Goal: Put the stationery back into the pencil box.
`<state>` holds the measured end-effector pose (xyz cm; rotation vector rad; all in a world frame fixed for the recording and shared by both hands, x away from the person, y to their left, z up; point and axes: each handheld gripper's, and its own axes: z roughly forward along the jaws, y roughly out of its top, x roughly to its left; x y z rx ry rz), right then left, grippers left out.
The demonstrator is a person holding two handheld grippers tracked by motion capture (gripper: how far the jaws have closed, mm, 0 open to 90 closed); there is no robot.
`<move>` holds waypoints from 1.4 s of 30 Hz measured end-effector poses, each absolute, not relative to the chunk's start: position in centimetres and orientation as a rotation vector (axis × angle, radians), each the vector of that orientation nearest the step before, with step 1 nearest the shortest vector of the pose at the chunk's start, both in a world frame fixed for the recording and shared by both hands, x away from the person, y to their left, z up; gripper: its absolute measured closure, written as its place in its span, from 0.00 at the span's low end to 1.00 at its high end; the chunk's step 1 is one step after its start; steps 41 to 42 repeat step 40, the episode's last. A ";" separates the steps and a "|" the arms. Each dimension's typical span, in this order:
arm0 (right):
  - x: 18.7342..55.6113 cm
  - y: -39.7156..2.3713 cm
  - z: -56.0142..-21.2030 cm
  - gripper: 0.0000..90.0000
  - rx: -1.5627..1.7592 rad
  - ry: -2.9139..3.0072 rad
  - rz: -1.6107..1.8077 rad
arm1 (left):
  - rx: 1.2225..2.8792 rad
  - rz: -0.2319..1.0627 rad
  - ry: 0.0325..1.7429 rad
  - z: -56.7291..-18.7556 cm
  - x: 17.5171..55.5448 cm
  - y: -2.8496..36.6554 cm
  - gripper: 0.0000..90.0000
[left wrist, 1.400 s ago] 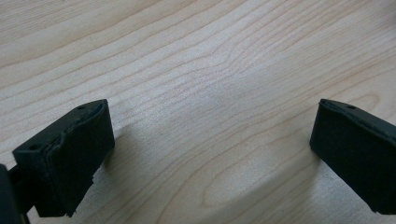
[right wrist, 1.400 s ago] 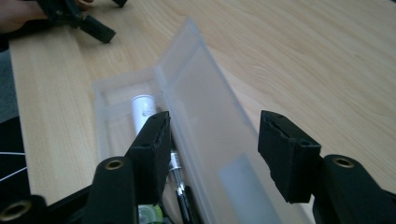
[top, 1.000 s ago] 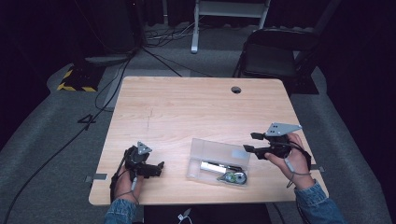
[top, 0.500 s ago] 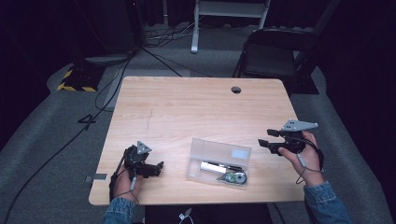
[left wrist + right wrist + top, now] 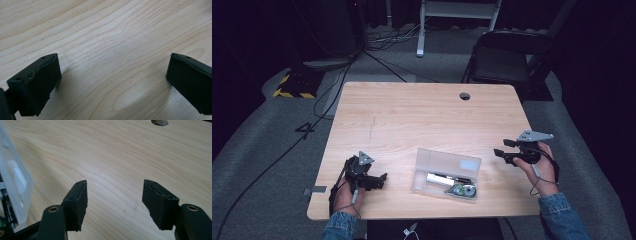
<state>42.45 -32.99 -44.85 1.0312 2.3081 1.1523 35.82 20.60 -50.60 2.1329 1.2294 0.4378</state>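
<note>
Clear case (image 5: 447, 173) lies closed on desk (image 5: 422, 115), near the front edge. Left claw (image 5: 379, 180) and right claw (image 5: 499, 154) flank it, well apart; both open, holding nothing.

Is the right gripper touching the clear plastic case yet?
Apart. In the high view, bare table separates the right gripper from the clear plastic case; the right gripper view shows open jaws with nothing between them.

High view: desk (image 5: 427, 120) lit evenly from above, surroundings near black, picture soft and low-res. Both tool views are bright, wood grain sharp mid-frame, soft shadows under the jaws, near jaw bases slightly blurred. Mild glare on the clear plastic case (image 5: 15, 182).
</note>
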 end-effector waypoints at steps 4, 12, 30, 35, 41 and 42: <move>42.9 -33.3 -46.1 0.42 1.029 2.318 1.120 | 2.132 0.437 1.229 -50.6 35.8 20.6 0.00; 43.3 -33.5 -47.9 0.40 1.051 2.340 1.077 | 2.132 0.437 1.229 -50.6 35.8 20.6 0.00; 43.8 -33.3 -50.0 0.27 1.084 2.379 1.022 | 2.132 0.438 1.230 -50.6 35.8 20.6 0.00; 44.1 -33.1 -50.4 0.15 1.093 2.361 1.024 | 2.129 0.442 1.234 -50.6 35.8 20.6 0.00; 44.1 -33.0 -50.4 0.14 1.102 2.358 1.019 | 2.129 0.443 1.234 -50.6 35.8 20.6 0.00; 44.1 -33.0 -50.4 0.14 1.102 2.358 1.019 | 2.129 0.443 1.234 -50.6 35.8 20.6 0.00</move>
